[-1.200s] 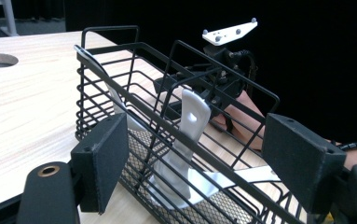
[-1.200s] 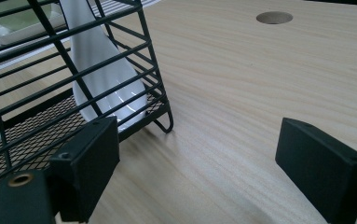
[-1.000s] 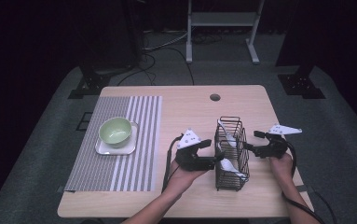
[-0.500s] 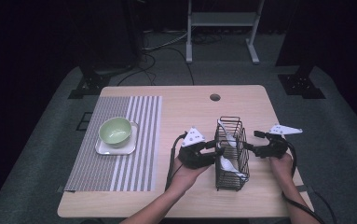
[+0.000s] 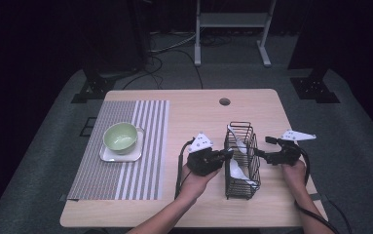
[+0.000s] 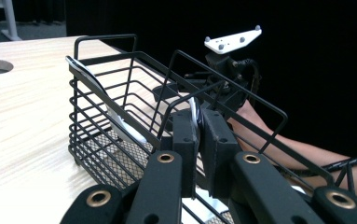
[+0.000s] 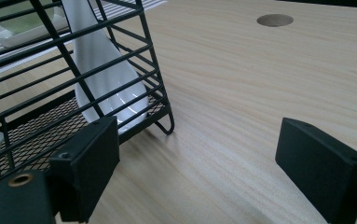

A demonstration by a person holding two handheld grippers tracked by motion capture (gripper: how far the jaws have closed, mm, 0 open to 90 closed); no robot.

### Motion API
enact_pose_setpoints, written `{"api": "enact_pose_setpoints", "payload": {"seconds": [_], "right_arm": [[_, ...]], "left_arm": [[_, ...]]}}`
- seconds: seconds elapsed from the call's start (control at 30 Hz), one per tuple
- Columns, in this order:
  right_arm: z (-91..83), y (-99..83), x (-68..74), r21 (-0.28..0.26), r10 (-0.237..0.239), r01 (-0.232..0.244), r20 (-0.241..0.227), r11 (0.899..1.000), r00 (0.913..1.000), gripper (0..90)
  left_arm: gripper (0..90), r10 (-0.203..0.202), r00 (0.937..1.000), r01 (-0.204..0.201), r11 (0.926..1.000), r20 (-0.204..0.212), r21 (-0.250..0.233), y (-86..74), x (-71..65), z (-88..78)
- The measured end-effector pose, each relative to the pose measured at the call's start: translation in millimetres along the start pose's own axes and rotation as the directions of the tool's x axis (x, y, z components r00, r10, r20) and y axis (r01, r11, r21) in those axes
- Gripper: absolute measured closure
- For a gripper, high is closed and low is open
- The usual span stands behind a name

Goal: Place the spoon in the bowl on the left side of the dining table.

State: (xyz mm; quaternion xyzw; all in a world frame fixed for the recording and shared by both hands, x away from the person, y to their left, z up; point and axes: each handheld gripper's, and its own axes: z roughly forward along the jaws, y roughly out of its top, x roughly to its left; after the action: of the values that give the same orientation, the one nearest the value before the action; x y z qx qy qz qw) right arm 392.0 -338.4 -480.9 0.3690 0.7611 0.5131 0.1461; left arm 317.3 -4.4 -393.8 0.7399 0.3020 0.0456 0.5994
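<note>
A black wire basket [image 5: 242,187] stands on the wooden table, with two white spoons inside. My left gripper [image 5: 228,153] reaches over the basket's left rim. Its jaws have just been closing and now pinch the thin handle of the near white spoon [image 6: 194,109]; the gripper [image 6: 198,121] is shut on it. The second spoon [image 6: 106,102] leans against the basket's far end [image 6: 106,37]. My right gripper [image 5: 258,153] waits beside the basket's right wall, open [image 7: 204,154] with nothing between its fingers. That spoon's bowl [image 7: 101,74] shows through the wires [image 7: 153,70].
A green bowl [image 5: 121,135] sits on a white square plate [image 5: 121,156] on a striped placemat [image 5: 140,170] at the left. A round cable hole [image 5: 224,102] lies at the table's far side. The other hand's gripper [image 6: 223,70] shows behind the basket.
The left gripper's jaws have closed onto the spoon handle at the basket's rim. Both hands have kept their places, and the basket has not shifted.
</note>
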Motion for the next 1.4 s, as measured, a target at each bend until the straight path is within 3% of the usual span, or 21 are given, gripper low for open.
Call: {"api": "enact_pose_setpoints", "payload": {"seconds": [0.33, 0.57, 0.77, 1.4], "right_arm": [[0.0, 0.0, -0.1, -0.001, 0.0, 0.0, -0.001, 1.0, 1.0, 12.3], [0.0, 0.0, -0.2, 0.0, 0.0, 0.0, 0.0, 1.0, 1.0, 12.2], [-0.2, -0.1, -0.2, -0.002, 0.002, -0.002, -0.001, 1.0, 1.0, 12.3], [-0.8, -0.3, -1.2, -0.01, 0.012, -0.012, -0.002, 1.0, 0.9999, 12.2]], "left_arm": [[84.7, -0.095, 0.9941, 0.097, 0.9947, 0.052, -0.033, 3.8, 5.1, -2.1], [85.0, -0.112, 0.9911, 0.116, 0.9923, 0.072, -0.045, 8.5, 5.2, -2.9], [84.9, -0.16, 0.9819, 0.168, 0.9831, 0.101, -0.073, 14.1, 6.6, -3.9], [84.9, -0.185, 0.9719, 0.203, 0.9719, 0.145, -0.119, 37.2, 2.4, -13.3]]}}
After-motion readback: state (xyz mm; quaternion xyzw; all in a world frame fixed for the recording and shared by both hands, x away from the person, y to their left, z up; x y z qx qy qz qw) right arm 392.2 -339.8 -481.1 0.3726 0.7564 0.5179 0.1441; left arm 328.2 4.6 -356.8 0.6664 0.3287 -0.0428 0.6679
